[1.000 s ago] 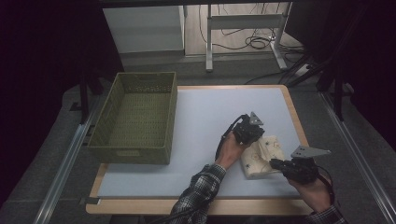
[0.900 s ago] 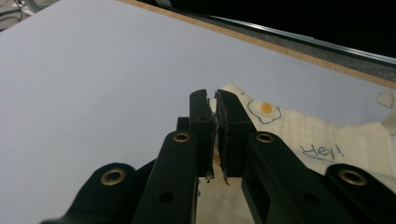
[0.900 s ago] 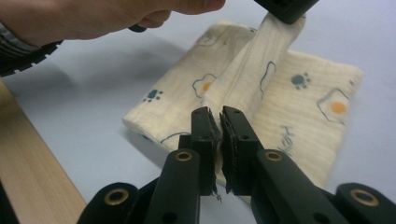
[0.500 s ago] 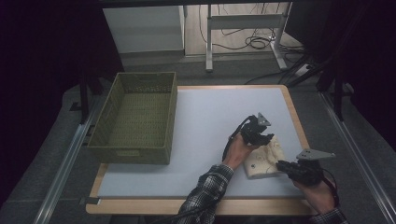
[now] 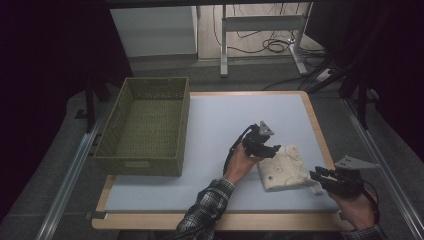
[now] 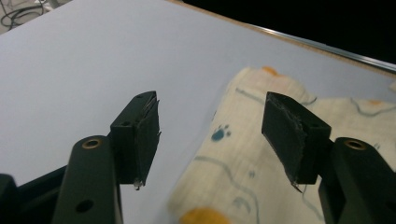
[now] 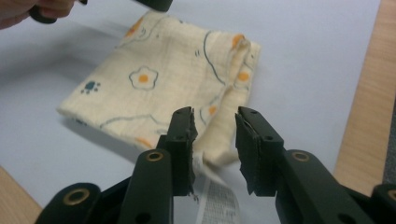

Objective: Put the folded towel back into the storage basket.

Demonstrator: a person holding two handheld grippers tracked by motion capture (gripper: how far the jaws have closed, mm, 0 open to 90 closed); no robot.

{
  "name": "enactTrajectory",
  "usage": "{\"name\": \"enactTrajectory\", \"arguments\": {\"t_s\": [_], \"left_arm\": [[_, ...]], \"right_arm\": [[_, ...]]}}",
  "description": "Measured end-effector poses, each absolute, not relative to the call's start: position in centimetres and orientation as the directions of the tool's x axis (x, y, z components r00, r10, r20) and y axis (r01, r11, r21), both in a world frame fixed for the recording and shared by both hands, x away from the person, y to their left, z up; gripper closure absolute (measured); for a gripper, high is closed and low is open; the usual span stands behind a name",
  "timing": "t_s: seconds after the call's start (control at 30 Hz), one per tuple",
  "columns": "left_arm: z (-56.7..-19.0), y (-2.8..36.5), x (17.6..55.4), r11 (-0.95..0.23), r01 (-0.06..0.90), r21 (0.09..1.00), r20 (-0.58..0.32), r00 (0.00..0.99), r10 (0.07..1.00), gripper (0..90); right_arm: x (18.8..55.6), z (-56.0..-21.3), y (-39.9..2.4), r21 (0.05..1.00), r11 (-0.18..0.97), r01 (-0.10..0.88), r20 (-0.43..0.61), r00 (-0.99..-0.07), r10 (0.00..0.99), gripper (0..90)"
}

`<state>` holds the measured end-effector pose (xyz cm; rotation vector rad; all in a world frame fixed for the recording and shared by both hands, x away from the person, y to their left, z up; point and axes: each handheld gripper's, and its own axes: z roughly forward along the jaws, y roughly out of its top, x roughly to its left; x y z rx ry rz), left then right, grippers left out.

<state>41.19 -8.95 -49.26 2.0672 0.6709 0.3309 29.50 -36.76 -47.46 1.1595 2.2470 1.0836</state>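
Item: folded cream cloth [image 5: 285,168] with flower and paw print, lying flat on the pale mat [image 5: 210,130], right of the green basket [image 5: 145,125].

Left gripper [image 5: 270,149]: at the cloth's upper left corner, jaws just been opening, nothing pinched.

Right gripper [image 5: 320,176]: at the cloth's right edge, jaws just been opening, parted, care tag [image 7: 219,198] below them, cloth released.

Step, as judged: fold finished, let go. Next likely calls for regripping the bundle and carrying it to the basket.
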Motion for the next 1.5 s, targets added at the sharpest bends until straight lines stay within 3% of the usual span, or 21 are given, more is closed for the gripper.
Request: {"name": "enactTrajectory", "arguments": {"t_s": [0.23,0.5,0.63,0.83,0.9,1.03,1.2,1.3,1.5], "left_arm": [[-50.0,-6.8,41.0,-0.444,0.362,0.820,-0.041,0.810,0.585,45.5],[-51.2,-5.2,40.6,-0.444,0.382,0.811,-0.065,0.812,0.580,49.2],[-52.0,-5.7,41.0,-0.448,0.397,0.801,-0.073,0.808,0.585,49.2],[-53.3,-7.1,41.9,-0.490,0.416,0.766,-0.053,0.801,0.596,51.1],[-53.4,-7.1,42.1,-0.491,0.420,0.763,-0.068,0.808,0.585,55.4],[-53.3,-6.9,42.4,-0.460,0.484,0.745,-0.155,0.796,0.586,61.5],[-53.2,-6.8,42.8,-0.449,0.518,0.728,-0.201,0.788,0.582,69.4],[-53.2,-6.8,42.8,-0.451,0.520,0.726,-0.219,0.795,0.565,79.1],[-52.7,-6.9,42.3,-0.464,0.470,0.751,-0.150,0.806,0.572,83.5]], "right_arm": [[31.8,-48.3,-35.0,0.761,0.384,0.523,-0.001,-0.591,0.806,64.7],[31.3,-50.6,-35.3,0.722,0.392,0.571,0.003,-0.568,0.823,53.5],[31.2,-51.3,-35.5,0.709,0.386,0.590,0.013,-0.558,0.829,49.2],[31.6,-51.7,-35.5,0.703,0.353,0.617,0.055,-0.542,0.839,50.7],[31.7,-51.5,-35.5,0.692,0.353,0.629,0.062,-0.540,0.840,52.0],[31.8,-51.3,-35.2,0.672,0.351,0.652,0.104,-0.553,0.827,68.6],[32.1,-51.5,-35.6,0.664,0.314,0.679,0.196,-0.563,0.803,79.9],[32.2,-51.5,-35.7,0.662,0.304,0.685,0.217,-0.563,0.797,81.8],[31.9,-51.2,-35.5,0.676,0.313,0.667,0.203,-0.577,0.791,82.5]]}}
